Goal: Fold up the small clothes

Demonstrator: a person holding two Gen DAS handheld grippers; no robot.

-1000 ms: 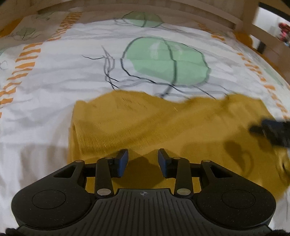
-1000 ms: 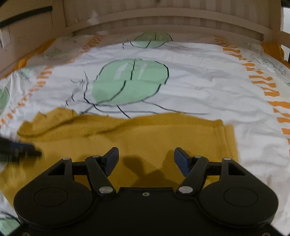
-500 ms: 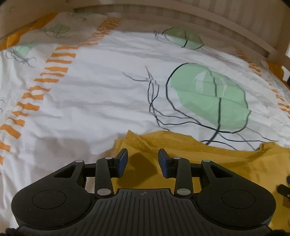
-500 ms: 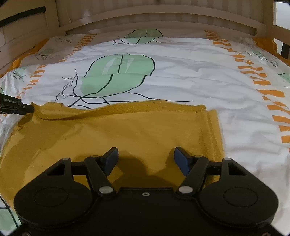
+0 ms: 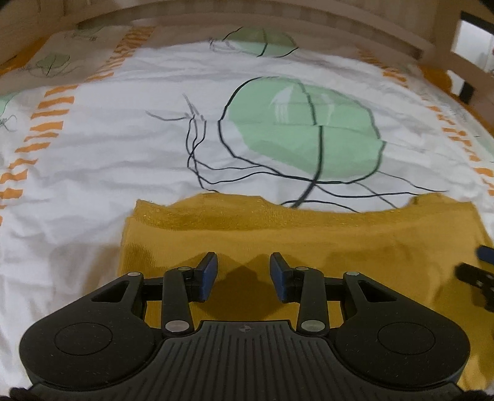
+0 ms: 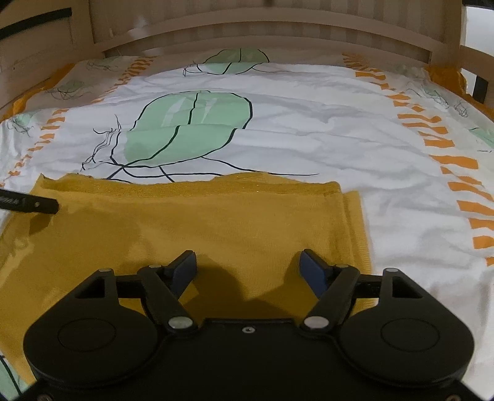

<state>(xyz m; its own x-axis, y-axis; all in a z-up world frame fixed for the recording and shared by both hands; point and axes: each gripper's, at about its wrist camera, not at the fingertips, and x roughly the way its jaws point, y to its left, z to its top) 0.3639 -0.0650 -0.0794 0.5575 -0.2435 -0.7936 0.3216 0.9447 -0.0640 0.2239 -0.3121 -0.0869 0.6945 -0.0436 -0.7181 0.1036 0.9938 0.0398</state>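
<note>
On white bedsheet (image 6: 308, 129) with green leaf print and orange dashes: mustard knit garment (image 6: 216, 228) spread flat, far edge doubled over into a band, ribbed hem at right side. Wooden bed frame (image 6: 278, 27) behind. Left gripper (image 5: 244, 271) over garment's left part, jaws narrowly apart, nothing between, only fabric below. Right gripper (image 6: 247, 265) over garment's right part, jaws wide and opening, nothing between. Each gripper's tip visible at edge of other view.
</note>
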